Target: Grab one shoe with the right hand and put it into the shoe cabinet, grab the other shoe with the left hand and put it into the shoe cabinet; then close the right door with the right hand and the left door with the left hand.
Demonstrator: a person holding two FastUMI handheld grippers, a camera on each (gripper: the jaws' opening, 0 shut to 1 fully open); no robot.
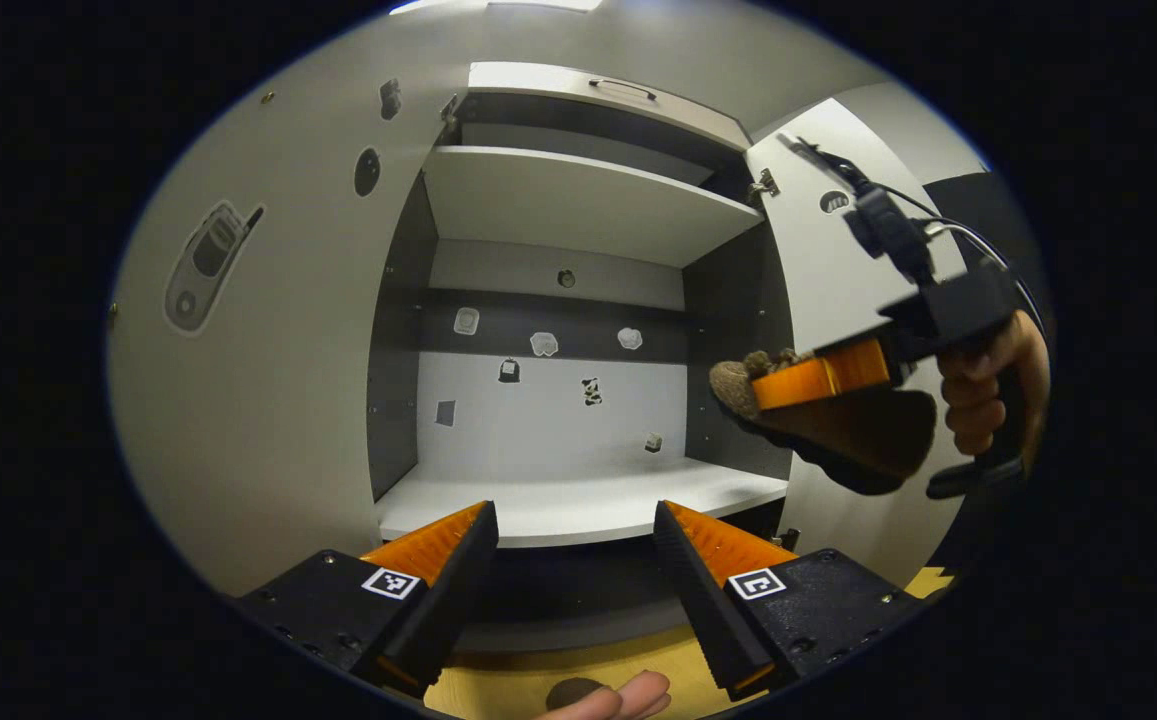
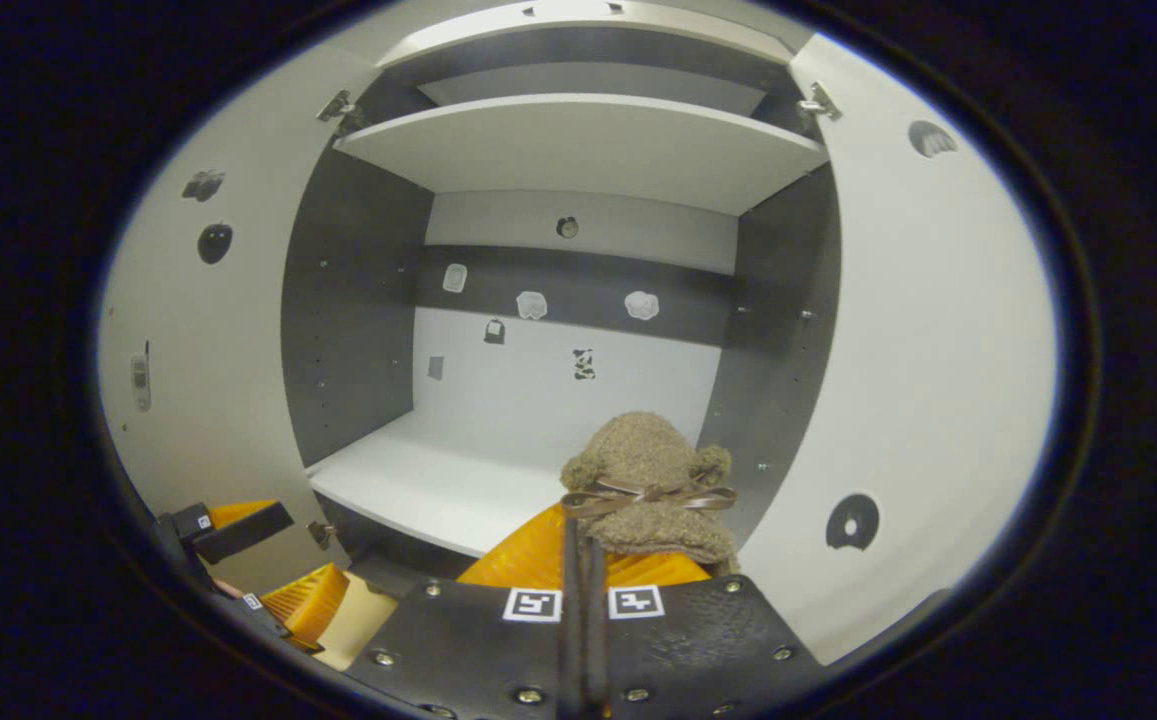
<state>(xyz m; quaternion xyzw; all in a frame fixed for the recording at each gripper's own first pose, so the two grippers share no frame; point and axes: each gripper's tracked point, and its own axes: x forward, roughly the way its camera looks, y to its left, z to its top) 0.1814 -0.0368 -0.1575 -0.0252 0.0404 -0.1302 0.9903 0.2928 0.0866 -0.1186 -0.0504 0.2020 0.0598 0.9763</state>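
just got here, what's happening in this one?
A person is loading a shoe cabinet with a gripper in each hand. The right gripper is shut on a fuzzy brown shoe and holds it at the cabinet's opening, above the lower shelf, not yet set down. The left gripper is open and holds nothing, facing the cabinet. Both doors are open, the left door and the right door.

The shoe cabinet (image 1: 578, 500) stands open in front, with one door (image 1: 268, 400) swung out on the left and the other door (image 1: 838, 290) on the right. Inside, one shelf (image 1: 588, 200) sits above another shelf (image 2: 428, 490). The shoe (image 2: 648, 480) hangs just before the right side, in the right gripper (image 2: 583, 545).
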